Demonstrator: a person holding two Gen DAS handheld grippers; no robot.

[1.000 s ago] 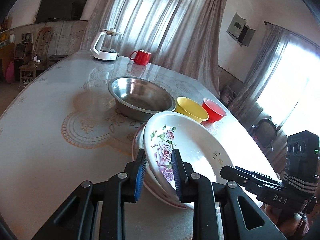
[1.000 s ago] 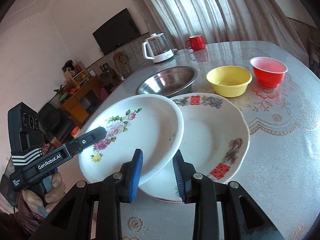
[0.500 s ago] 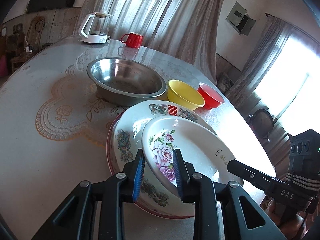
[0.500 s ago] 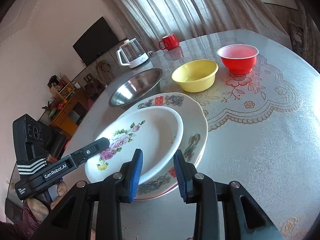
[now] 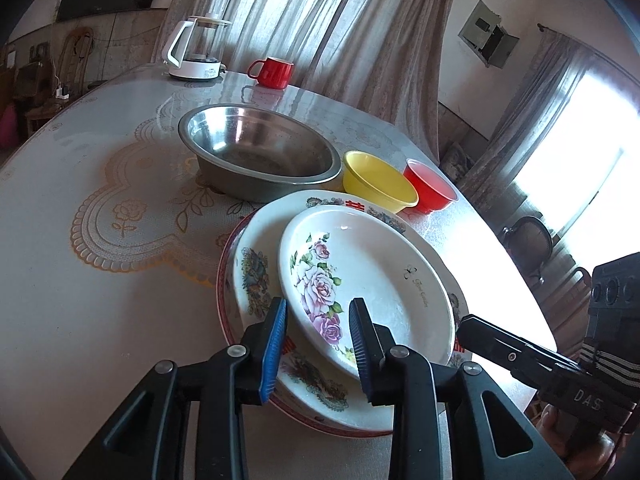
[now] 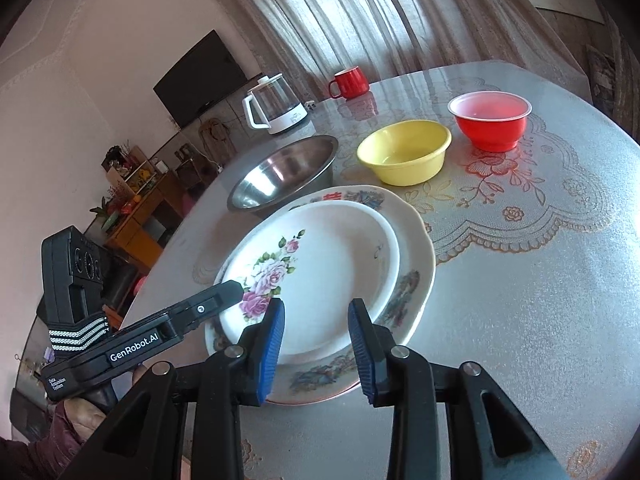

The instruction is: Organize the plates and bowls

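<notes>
1. the rose plate [image 5: 360,280] lay nested on the larger patterned plate [image 5: 256,264] at the near edge of the surface [image 5: 100,300].
2. the left tongs [image 5: 318,338] were opening, pads off its rim; the right tongs [image 6: 316,340] stood released too.
3. stacking looked done; next, probably nest the yellow bowl [image 6: 404,152] and red bowl [image 6: 490,120], beyond the plates.

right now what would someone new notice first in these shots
The rose-patterned plate lying in the bigger red-rimmed plate at the near table edge, with both tongs, left and right, at its rim; the left tongs' jaws are opening. Behind sit a steel bowl, a yellow bowl and a red bowl.
</notes>
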